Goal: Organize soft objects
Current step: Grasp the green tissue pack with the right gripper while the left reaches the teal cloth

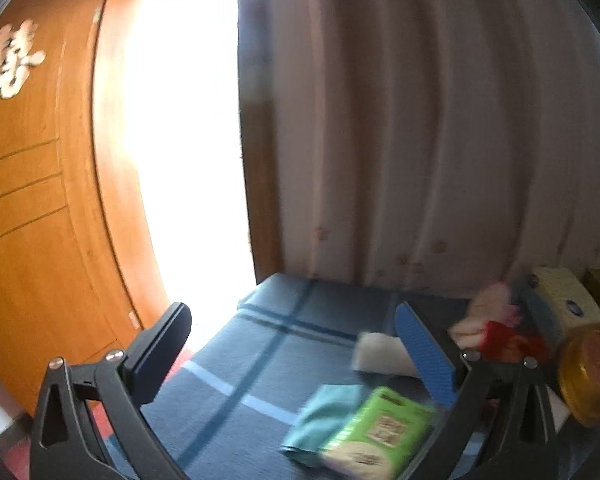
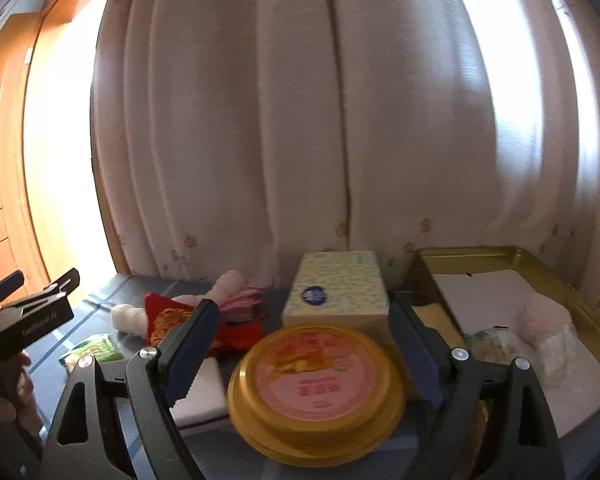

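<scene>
1. My left claw (image 1: 292, 356) is spread wide with nothing between its fingers; low in that frame the green tissue pack (image 1: 380, 428) lies partly on the teal cloth (image 1: 320, 416), both loose on the blue checked cover (image 1: 260, 344).
2. My right claw (image 2: 304, 356) gapes too, its fingers flanking the round gold tin (image 2: 316, 392) without pressing it (a hard thing, probably not my business).
3. Behind, centre frame, the plush doll (image 2: 180, 312) slumps beside the yellow tissue box (image 2: 336, 292).
4. At right the open gold tray (image 2: 572, 300) already holds soft bundles, so I judge it the collecting place.
</scene>
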